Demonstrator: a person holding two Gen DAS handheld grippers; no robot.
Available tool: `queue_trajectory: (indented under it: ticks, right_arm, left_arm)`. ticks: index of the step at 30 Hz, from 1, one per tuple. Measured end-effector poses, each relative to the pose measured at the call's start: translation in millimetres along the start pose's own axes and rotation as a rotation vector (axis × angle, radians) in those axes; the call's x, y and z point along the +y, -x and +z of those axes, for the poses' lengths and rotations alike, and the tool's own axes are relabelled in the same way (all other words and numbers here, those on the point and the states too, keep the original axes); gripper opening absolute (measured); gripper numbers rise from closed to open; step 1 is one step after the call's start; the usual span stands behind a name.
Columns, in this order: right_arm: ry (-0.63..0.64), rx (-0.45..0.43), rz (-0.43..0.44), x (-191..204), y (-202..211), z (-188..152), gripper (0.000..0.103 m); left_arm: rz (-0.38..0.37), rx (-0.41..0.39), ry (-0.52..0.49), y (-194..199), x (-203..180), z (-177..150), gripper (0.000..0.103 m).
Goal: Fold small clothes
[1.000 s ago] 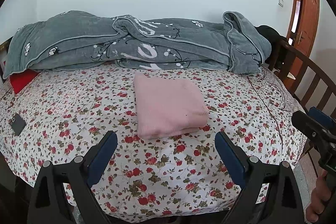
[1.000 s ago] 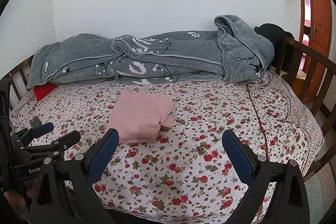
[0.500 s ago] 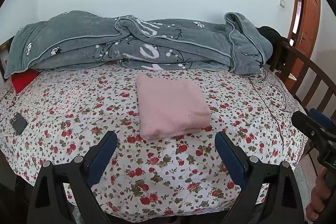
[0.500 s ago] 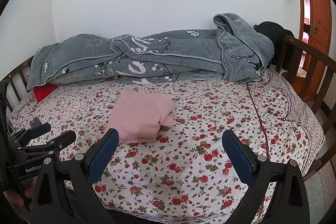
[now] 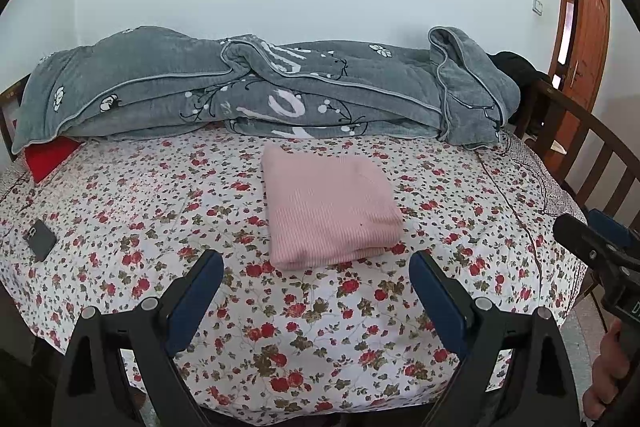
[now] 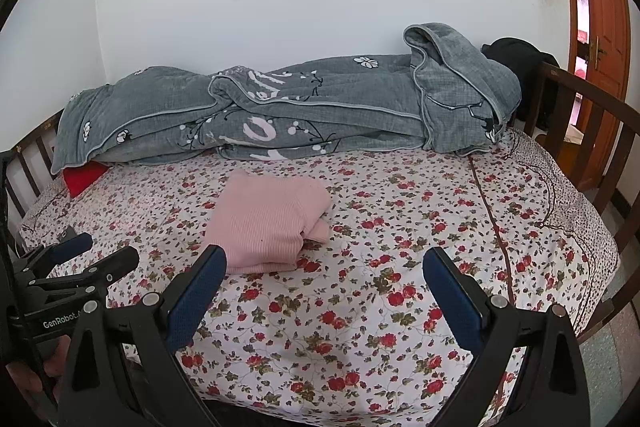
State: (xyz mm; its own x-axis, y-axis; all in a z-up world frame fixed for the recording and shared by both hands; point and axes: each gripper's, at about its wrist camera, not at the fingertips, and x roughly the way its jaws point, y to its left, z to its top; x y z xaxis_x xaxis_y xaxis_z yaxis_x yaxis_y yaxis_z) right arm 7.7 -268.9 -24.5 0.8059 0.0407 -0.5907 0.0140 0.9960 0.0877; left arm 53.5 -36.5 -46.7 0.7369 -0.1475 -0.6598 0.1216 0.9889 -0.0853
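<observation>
— Between both sets of fingers [image 5: 200,291], what's held?
— Nothing: the left gripper [image 5: 316,291] and right gripper [image 6: 324,287] both stand spread wide over the bed's [image 5: 120,211] near edge.
— And the pink garment [image 5: 328,211]?
— Folded into a neat stack mid-bed, well beyond the tips. I'd judge the grippers hang back because it's done.

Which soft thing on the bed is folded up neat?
The pink knitted sweater, a tidy flat rectangle mid-bed. The grey flowered blanket lies bunched along the wall.
</observation>
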Motion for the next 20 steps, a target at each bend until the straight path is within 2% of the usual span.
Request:
queue_trajectory:
  ticks: [20]
  right_arm:
    - [-0.008, -0.001, -0.001, 2.9, 3.5, -2.5, 0.097]
  left_arm:
    - [0.018, -0.008, 0.003, 7.3, 1.5, 1.9, 0.095]
